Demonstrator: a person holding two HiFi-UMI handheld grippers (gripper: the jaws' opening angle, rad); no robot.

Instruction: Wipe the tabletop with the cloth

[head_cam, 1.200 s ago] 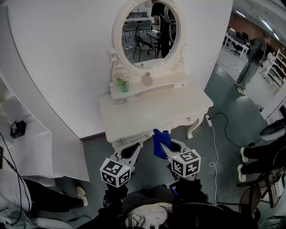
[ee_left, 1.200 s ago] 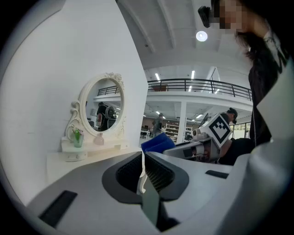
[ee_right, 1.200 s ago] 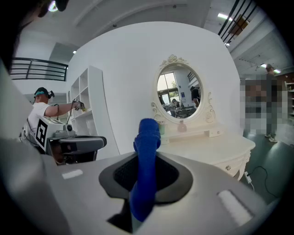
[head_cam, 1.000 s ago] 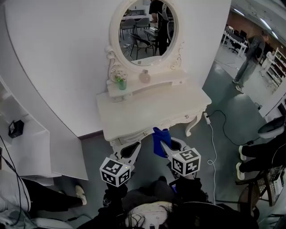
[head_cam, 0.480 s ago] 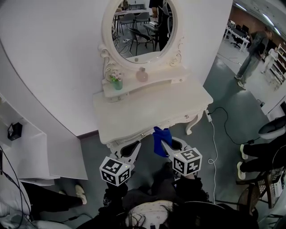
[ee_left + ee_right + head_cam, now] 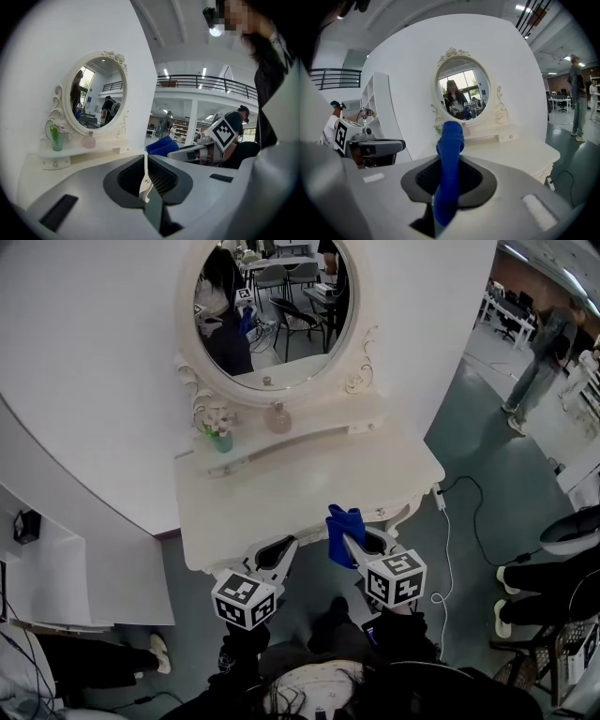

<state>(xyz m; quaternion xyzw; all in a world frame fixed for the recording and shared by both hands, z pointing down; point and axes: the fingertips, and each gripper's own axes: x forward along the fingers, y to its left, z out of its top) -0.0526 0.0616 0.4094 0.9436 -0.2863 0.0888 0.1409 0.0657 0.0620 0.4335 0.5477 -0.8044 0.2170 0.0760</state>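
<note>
Evidently both grippers were held low and close to the person's body, side by side and near each other, marker cubes up and jaws aimed forward at the front edge of the tabletop (image 6: pixel 281 493). The left gripper (image 6: pixel 274 552) sat a little lower and further back than the right gripper (image 6: pixel 361 542). In the left gripper view its jaws met in a thin seam with nothing between them. The right gripper was clamped on the blue cloth (image 6: pixel 450 140), which ran down between the jaws and stood up above their tips in a bunched roll. From the head view the cloth (image 6: pixel 342 531) overlapped the table's front rim; whether it touched the surface could not be told. Beyond, on the raised shelf (image 6: pixel 309 442) under the oval mirror (image 6: pixel 267 315), a green cup (image 6: pixel 221 441) and a pink bottle (image 6: pixel 278 418) stood well apart from both grippers.
</note>
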